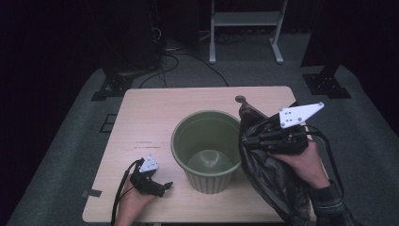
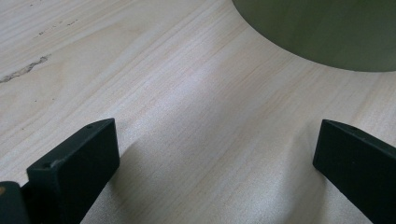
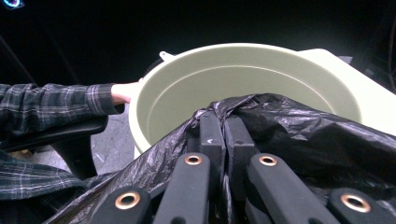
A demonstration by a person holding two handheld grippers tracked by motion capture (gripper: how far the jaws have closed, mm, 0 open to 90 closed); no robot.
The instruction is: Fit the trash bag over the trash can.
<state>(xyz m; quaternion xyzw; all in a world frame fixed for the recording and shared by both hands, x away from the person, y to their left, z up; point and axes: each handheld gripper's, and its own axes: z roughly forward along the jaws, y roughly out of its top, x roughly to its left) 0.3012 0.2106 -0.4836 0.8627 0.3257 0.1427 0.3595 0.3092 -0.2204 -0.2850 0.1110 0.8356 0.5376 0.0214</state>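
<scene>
Right of centre in the high view, the right gripper [image 1: 249, 141] holds its jaws pinched tight on a gathered fold of the black bin bag [image 1: 270, 181], beside the green bin [image 1: 207, 141]. The film looks light, limp and slippery, best gripped at its bunched rim. At lower left, the left gripper [image 1: 162, 187] rests wide open and empty on the table [image 1: 155, 113].

High cam overhead; both jaw cams close, sharing bin [image 1: 207, 146].
</scene>
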